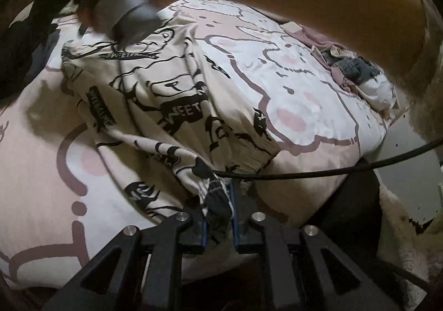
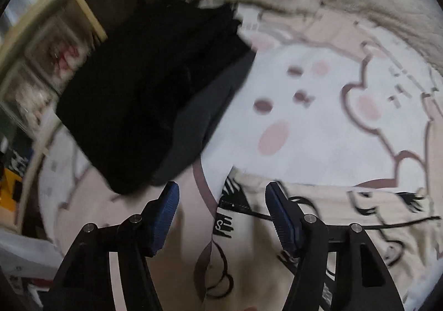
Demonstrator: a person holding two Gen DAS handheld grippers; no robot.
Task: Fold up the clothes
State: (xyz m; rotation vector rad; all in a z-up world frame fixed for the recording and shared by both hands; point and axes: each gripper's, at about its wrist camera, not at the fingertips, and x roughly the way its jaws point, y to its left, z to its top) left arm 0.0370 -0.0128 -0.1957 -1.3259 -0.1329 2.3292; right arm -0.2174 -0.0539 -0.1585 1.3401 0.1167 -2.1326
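Cream printed garment (image 1: 166, 95) spread on bed sheet (image 1: 304, 106); bunched corner clamped in left hand-held gripper (image 1: 218, 211), black cable (image 1: 304, 174) crossing just beyond. Right hand-held gripper (image 2: 221, 200) released above garment edge. Dark clothes pile (image 2: 144, 95) nearby, crumpled heap (image 1: 357, 72) at far bed edge.

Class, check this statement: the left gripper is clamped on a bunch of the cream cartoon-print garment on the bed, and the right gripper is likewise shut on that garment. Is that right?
Not quite. The right gripper is open: the right wrist view shows its blue pads spread wide above the garment's edge, gripping nothing. The left gripper is indeed clamped on a bunch of the garment, lying on the bed.
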